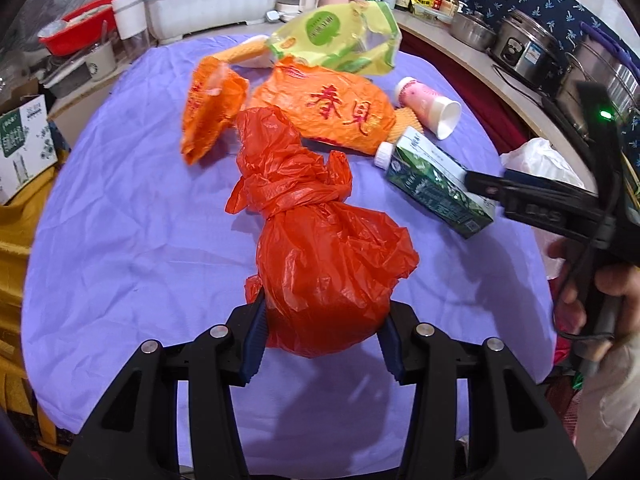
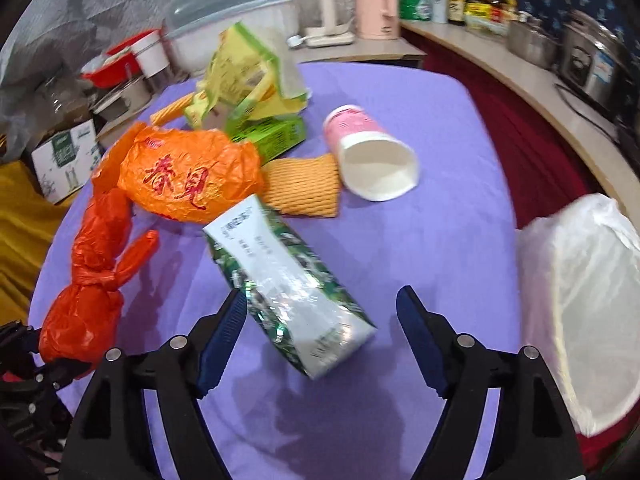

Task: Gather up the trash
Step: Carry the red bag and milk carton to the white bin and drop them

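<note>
My left gripper (image 1: 325, 320) is shut on the round lower part of a knotted red plastic bag (image 1: 328, 264), just above the purple tablecloth (image 1: 140, 220). A green and white drink carton (image 2: 288, 280) lies tilted between the wide jaws of my right gripper (image 2: 322, 294). The left pad touches its edge and the right pad stands clear, so the gripper is open. Beyond lie an orange bag with red characters (image 2: 188, 176), a yellow-green packet (image 2: 244, 76), an orange foam net (image 2: 304, 188) and a pink paper cup (image 2: 368, 152) on its side.
A bin lined with a white bag (image 2: 580, 300) stands off the table's right edge. A counter with steel pots (image 1: 528, 52) curves along the right. A lidded white container (image 1: 208, 0), a red basin (image 1: 76, 32) and a cardboard box (image 1: 24, 140) crowd the far left.
</note>
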Action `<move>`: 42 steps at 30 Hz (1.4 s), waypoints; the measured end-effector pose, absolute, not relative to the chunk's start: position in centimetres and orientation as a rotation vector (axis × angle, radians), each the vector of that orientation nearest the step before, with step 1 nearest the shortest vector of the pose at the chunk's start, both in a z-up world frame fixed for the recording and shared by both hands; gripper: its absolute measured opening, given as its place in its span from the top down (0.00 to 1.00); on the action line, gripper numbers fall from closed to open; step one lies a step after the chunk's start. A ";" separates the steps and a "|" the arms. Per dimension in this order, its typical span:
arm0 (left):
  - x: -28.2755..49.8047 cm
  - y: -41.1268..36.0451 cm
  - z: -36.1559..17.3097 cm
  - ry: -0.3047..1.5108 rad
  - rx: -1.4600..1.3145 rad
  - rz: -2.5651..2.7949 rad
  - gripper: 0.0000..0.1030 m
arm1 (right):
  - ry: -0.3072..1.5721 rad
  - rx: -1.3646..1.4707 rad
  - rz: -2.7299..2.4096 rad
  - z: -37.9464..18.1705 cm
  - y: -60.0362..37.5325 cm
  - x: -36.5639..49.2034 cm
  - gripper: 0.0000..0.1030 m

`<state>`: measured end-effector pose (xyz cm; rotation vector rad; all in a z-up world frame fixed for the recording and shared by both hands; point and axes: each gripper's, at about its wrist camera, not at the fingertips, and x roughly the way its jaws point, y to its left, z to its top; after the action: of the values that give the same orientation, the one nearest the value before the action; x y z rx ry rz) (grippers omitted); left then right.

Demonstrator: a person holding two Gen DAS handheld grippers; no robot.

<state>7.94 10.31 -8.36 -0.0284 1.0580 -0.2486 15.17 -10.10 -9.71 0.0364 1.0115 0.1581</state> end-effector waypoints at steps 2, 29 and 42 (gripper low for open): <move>8.1 10.1 -8.5 1.059 -0.021 -0.251 0.56 | 1.042 0.024 0.209 -10.6 -9.3 16.0 0.28; 5.3 6.2 -3.3 0.959 0.011 -0.391 0.56 | 0.945 0.207 0.042 -6.4 -12.7 5.3 0.52; 5.2 -6.1 0.2 0.901 0.097 -0.628 0.56 | 0.775 0.361 -0.286 -0.8 -24.3 -1.7 0.52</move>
<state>5.23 -6.05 0.17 0.0967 0.9005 -0.6282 -1.68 -24.31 -0.82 0.3612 0.7753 -0.2855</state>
